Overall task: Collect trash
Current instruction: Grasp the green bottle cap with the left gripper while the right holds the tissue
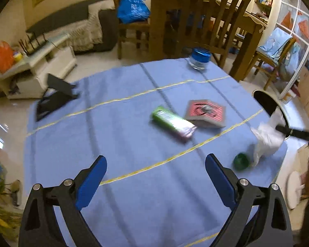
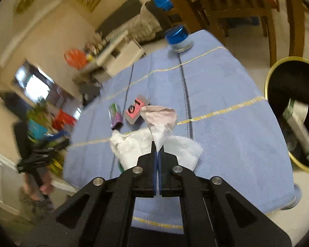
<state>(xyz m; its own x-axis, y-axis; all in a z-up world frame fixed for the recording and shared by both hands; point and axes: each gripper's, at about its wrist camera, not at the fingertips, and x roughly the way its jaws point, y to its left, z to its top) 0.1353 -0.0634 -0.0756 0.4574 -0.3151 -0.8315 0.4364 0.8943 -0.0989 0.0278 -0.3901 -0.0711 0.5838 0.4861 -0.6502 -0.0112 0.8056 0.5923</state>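
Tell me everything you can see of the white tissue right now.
The white tissue is thin, crumpled paper, pinched by the shut right gripper at one fold. The rest drapes loosely, with its lower part near or on the blue tablecloth at the edge nearest the black bin. A green cap sits beside it.

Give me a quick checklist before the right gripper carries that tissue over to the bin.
1. Right gripper shut on the white tissue: ok.
2. Tissue fully off the blue tablecloth: cannot tell.
3. Black bin open: ok.
4. Room left in the bin: ok, only a carton shows inside.
5. Left gripper open and holding nothing: ok.
6. Green wrapper and red packet cleared: not ok.
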